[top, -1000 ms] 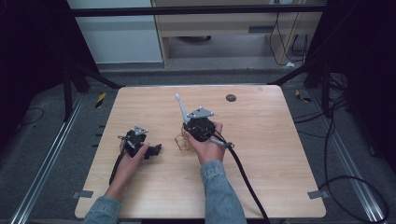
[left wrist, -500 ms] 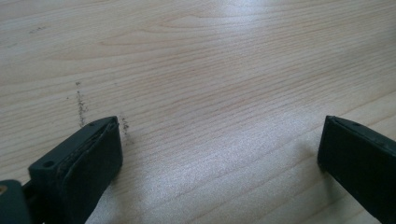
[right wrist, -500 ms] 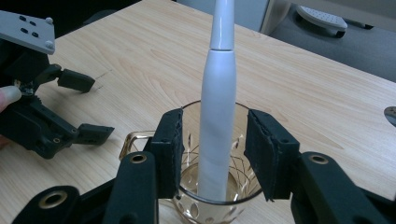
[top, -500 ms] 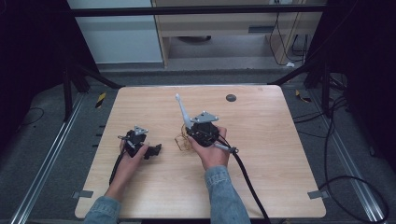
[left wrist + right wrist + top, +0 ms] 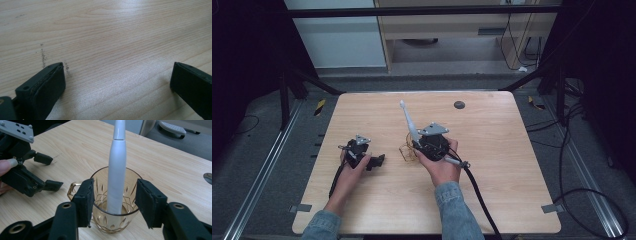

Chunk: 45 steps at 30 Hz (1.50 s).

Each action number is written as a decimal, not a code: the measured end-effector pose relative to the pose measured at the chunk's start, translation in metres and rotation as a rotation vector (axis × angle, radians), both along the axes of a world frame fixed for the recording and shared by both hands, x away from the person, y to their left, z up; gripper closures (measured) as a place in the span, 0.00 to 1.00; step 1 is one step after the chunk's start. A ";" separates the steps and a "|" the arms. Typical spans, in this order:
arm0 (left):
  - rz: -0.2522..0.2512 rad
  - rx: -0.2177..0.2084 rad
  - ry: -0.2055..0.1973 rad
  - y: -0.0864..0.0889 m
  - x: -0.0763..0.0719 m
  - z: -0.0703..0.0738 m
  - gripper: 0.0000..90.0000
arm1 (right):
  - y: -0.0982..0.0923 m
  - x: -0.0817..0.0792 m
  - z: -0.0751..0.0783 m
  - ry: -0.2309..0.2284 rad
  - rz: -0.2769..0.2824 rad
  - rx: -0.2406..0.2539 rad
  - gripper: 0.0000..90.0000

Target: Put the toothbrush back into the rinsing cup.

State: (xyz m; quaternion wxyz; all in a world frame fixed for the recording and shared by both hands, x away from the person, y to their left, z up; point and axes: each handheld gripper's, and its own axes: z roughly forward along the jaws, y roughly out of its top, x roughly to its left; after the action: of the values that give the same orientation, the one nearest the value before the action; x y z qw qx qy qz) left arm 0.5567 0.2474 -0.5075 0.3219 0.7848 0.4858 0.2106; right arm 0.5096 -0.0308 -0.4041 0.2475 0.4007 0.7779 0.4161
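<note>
Having just opened off the white toothbrush (image 5: 116,177), stood narrowly apart either side of it, pads clear (right gripper (image 5: 113,202)). Left standing in the amber glass mug (image 5: 113,220), three o'clock of the wide-open, empty left gripper (image 5: 379,161). Placement judged done.

On the worktop (image 5: 512,165) the cup (image 5: 113,202) stands near the middle with the toothbrush (image 5: 116,170) upright in it, my right gripper (image 5: 113,206) just on its near side, fingers (image 5: 85,201) either side of it, my left gripper (image 5: 374,161) further left.
</note>
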 end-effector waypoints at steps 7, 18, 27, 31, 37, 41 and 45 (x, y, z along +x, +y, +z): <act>0.000 0.000 0.000 0.000 0.000 0.000 0.00 | -0.005 -0.004 0.000 0.023 -0.005 -0.012 0.39; 0.000 0.000 0.000 0.000 0.000 0.000 0.00 | -0.015 -0.006 0.002 0.014 0.009 -0.027 0.10; 0.000 0.001 0.000 0.000 0.000 0.000 0.00 | -0.035 -0.002 0.002 0.022 -0.004 -0.078 0.07; 0.000 0.001 0.000 0.000 0.000 0.000 0.00 | -0.045 -0.001 0.003 0.030 -0.009 -0.101 0.08; 0.000 0.001 0.000 0.000 0.000 0.000 0.00 | -0.057 0.000 0.002 0.044 -0.016 -0.136 0.08; 0.000 0.000 0.000 0.000 0.000 0.000 0.00 | -0.064 -0.001 0.001 0.058 -0.015 -0.166 0.08; 0.000 0.001 0.000 0.000 0.000 0.000 0.00 | -0.069 -0.003 0.001 0.063 -0.019 -0.175 0.08</act>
State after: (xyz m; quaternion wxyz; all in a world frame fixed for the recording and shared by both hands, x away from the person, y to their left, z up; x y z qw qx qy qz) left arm 0.5566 0.2475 -0.5075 0.3217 0.7850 0.4857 0.2107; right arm 0.5070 -0.1000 -0.4032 0.2611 0.3976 0.8149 0.3312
